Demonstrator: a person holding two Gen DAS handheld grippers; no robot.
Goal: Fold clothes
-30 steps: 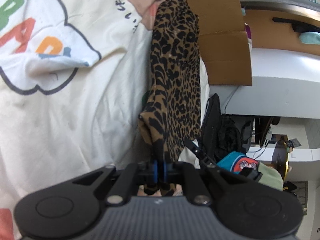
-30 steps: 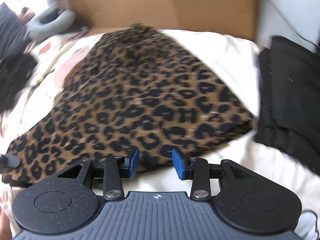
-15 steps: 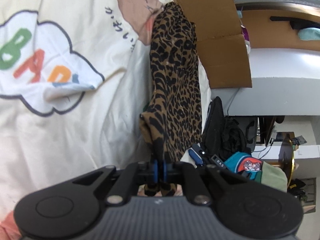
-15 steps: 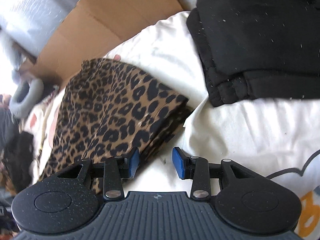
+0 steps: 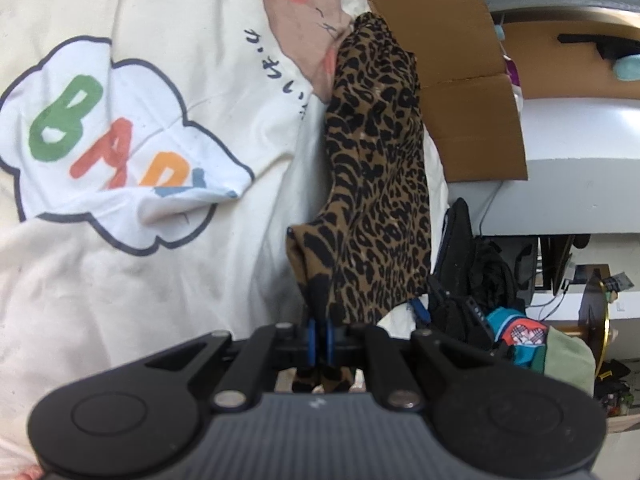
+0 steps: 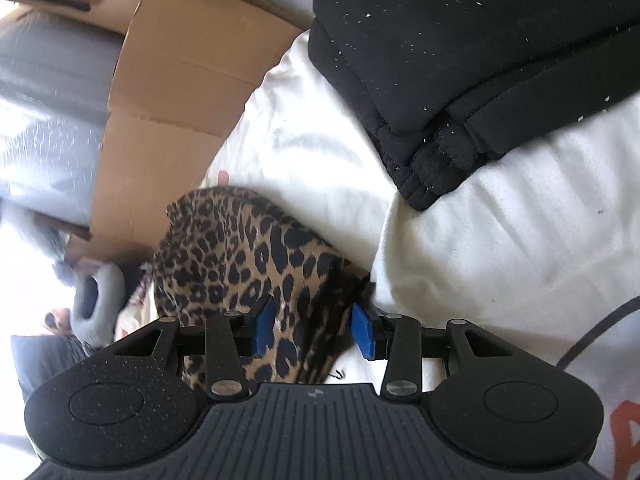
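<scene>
Now | left gripper (image 5: 319, 336) pinches leopard-print cloth (image 5: 376, 184) | right gripper (image 6: 313, 330) agape, straddling its corner

One leopard-print garment (image 5: 380, 184), centre of the left wrist view; one folded black garment (image 6: 460, 60) at upper right of the right wrist view; one cardboard box (image 6: 172, 92) upper left; one printed white sheet (image 5: 120, 120); two grippers, one in each view
</scene>
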